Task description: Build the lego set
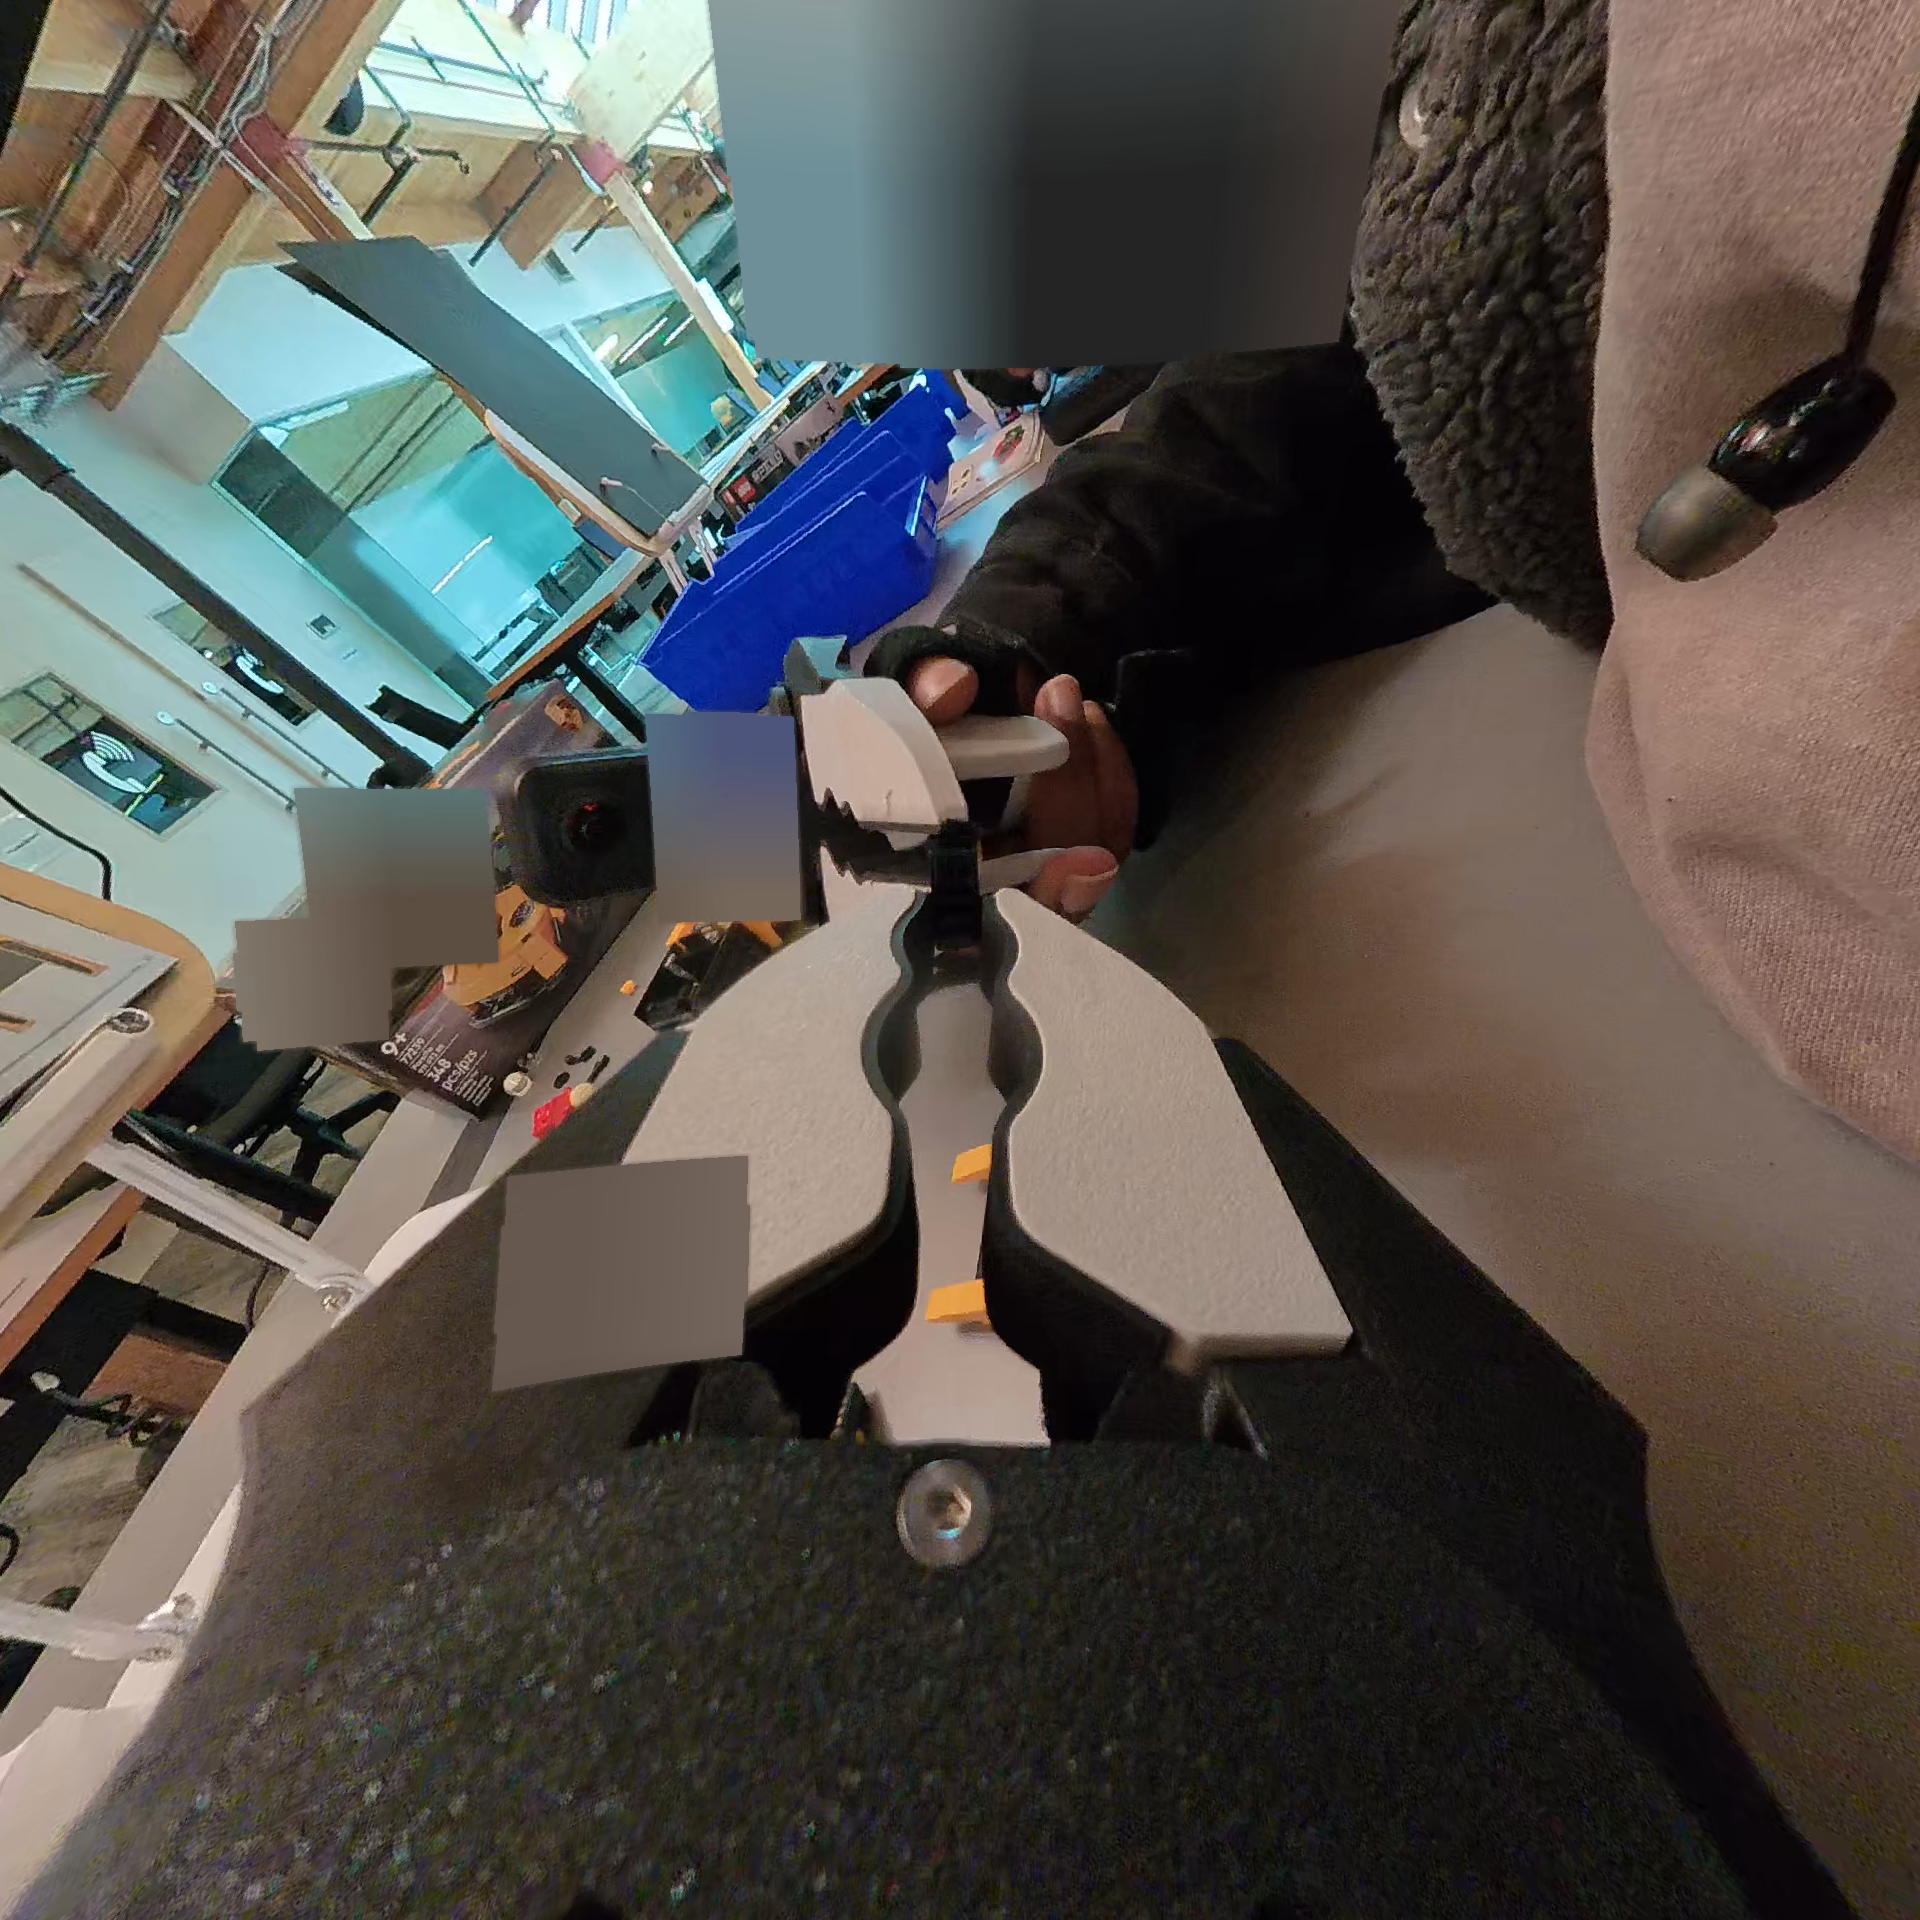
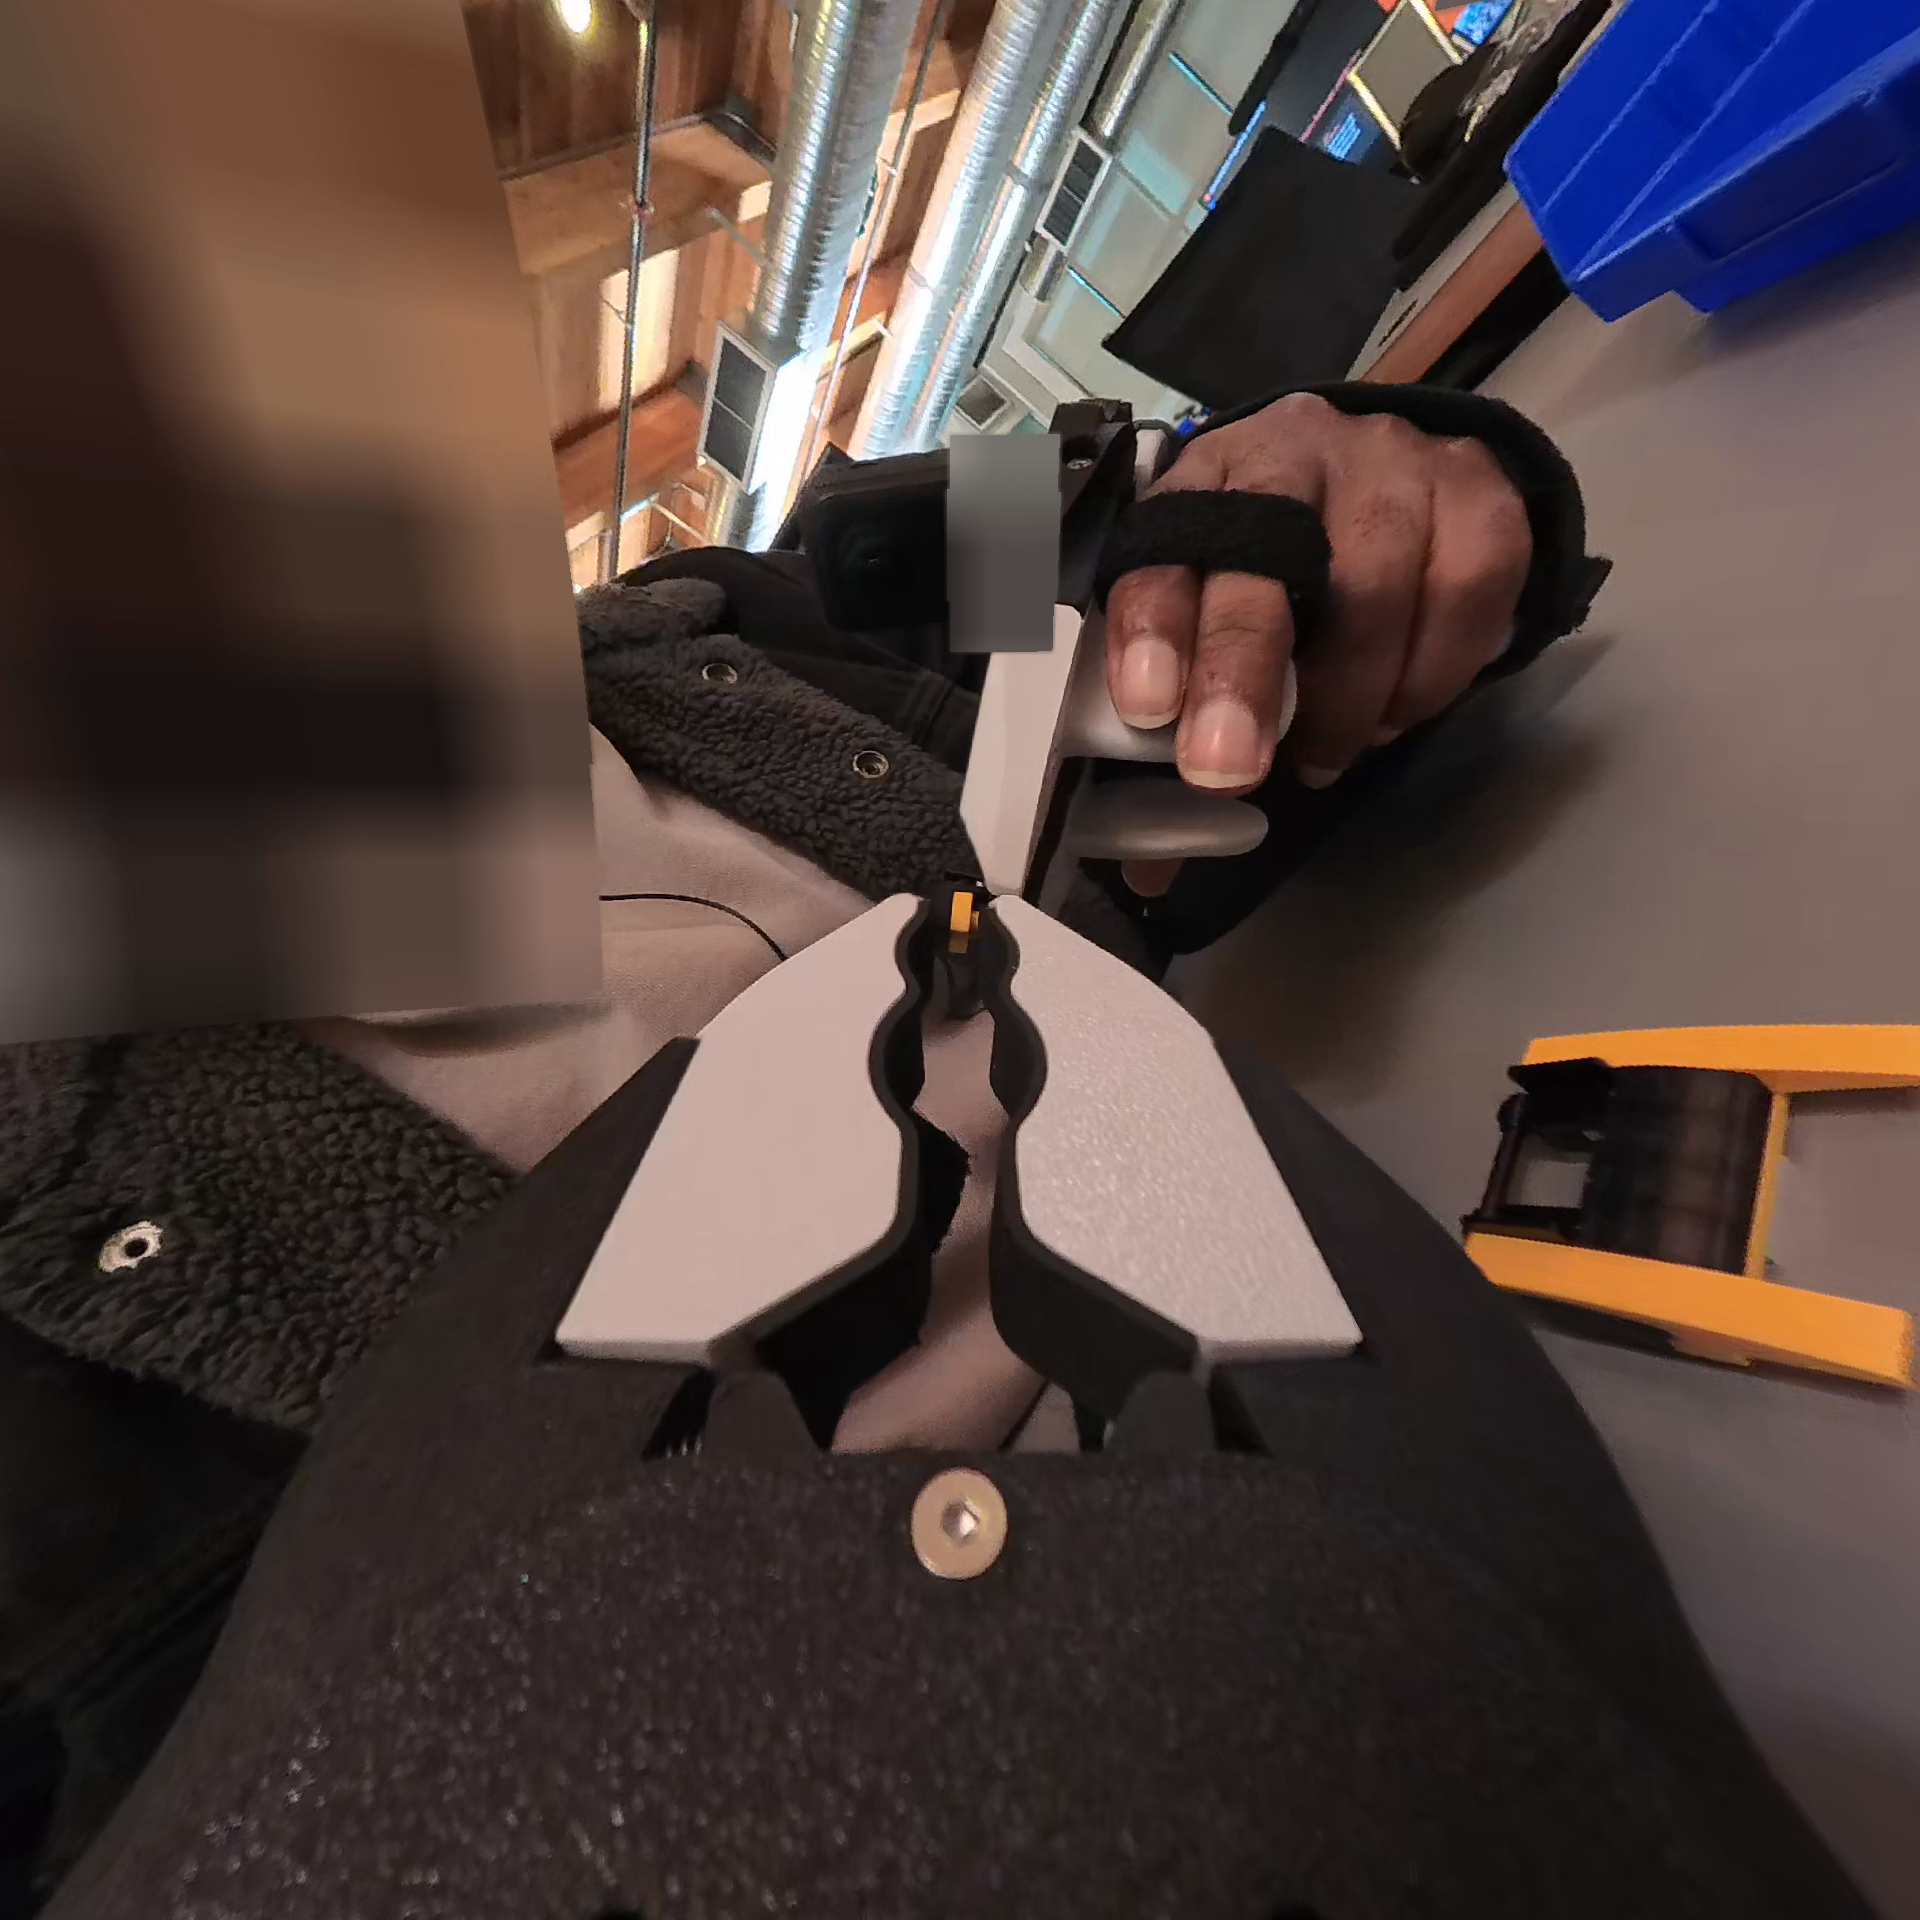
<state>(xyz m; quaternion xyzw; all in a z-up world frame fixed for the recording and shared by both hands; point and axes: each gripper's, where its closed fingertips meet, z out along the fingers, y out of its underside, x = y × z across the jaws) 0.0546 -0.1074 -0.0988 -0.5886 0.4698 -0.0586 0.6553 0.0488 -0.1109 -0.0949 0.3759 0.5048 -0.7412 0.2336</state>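
In the left wrist view my left gripper (image 1: 951,920) is shut on a small black Lego piece (image 1: 954,883) that sticks out past its tips. The right gripper (image 1: 868,831), held by a hand, meets that piece from above, tip to tip. In the right wrist view my right gripper (image 2: 961,914) is shut on a small orange and black piece (image 2: 962,920), and the left gripper's grey body (image 2: 1023,748) stands just beyond it. I cannot tell whether both hold one joined piece. Both are held above the grey table (image 1: 1351,831), close to the person's chest.
An orange and black car chassis (image 2: 1683,1195) lies on the table at right. Two small orange pieces (image 1: 971,1164) show through the left gripper's gap. A Lego box (image 1: 499,966), a red brick (image 1: 551,1117) and loose small parts lie at left. Blue bins (image 1: 810,582) stand behind. Both grippers' tips are close together, under 4 cm apart.
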